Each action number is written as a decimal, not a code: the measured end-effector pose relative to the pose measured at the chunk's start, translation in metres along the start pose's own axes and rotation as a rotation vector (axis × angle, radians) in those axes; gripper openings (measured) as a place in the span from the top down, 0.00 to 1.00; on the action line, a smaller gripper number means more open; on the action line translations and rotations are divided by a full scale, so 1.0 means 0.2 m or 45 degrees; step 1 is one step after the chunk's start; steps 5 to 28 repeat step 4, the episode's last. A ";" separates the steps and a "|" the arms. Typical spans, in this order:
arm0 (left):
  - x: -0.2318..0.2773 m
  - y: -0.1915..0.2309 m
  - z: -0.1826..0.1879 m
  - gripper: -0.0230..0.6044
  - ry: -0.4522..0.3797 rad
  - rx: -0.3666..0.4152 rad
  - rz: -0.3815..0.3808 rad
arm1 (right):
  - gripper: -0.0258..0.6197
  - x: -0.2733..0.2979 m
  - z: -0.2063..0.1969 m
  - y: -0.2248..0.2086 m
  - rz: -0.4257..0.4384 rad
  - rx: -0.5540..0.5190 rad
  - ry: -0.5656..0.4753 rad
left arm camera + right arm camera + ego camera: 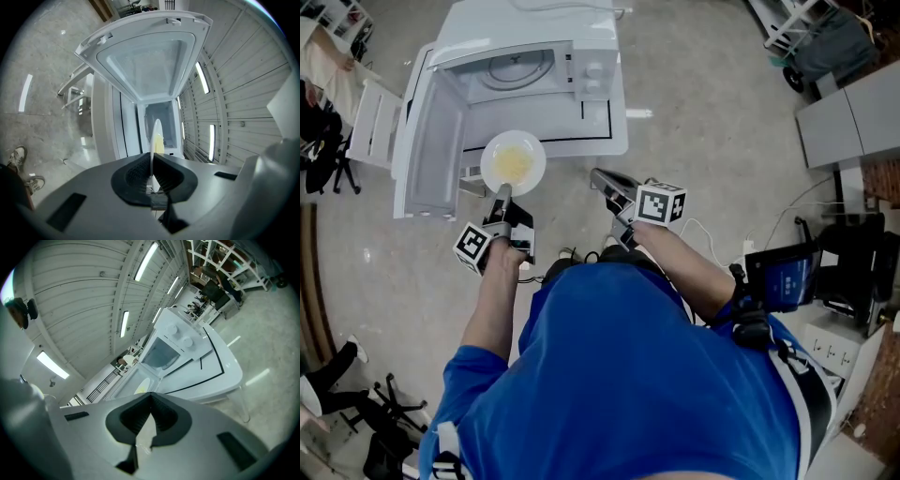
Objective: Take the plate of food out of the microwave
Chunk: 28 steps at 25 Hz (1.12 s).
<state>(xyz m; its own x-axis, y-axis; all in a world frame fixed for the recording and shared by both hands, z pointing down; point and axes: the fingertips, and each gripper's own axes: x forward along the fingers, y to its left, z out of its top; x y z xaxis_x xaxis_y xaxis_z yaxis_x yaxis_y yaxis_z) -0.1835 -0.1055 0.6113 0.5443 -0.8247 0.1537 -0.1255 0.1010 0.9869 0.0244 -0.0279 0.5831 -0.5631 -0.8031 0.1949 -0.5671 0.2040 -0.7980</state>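
Note:
A white plate (513, 161) with yellow food hangs in front of the white microwave (586, 66), outside its open cavity (520, 67). My left gripper (502, 190) is shut on the plate's near rim. In the left gripper view the plate (155, 136) stands edge-on between the pads of my left gripper (152, 161). My right gripper (599, 175) is shut with nothing in it, to the right of the plate and in front of the microwave. In the right gripper view the jaws of my right gripper (150, 396) meet, with the plate (141, 386) and the microwave (180, 350) beyond them.
The microwave door (427, 141) swings open to the left, close beside the plate. The microwave stands on a white table (609, 141). A white chair (373, 122) is at the far left, grey cabinets (848, 117) at the right, cables (572, 253) on the floor.

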 end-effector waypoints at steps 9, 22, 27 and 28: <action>0.01 0.03 0.04 0.94 -0.009 -0.011 -0.016 | 0.95 0.05 -0.02 -0.01 0.004 -0.015 0.013; 0.01 0.03 0.04 0.94 -0.009 -0.011 -0.016 | 0.95 0.05 -0.02 -0.01 0.004 -0.015 0.013; 0.01 0.03 0.04 0.94 -0.009 -0.011 -0.016 | 0.95 0.05 -0.02 -0.01 0.004 -0.015 0.013; 0.01 0.03 0.04 0.94 -0.009 -0.011 -0.016 | 0.95 0.05 -0.02 -0.01 0.004 -0.015 0.013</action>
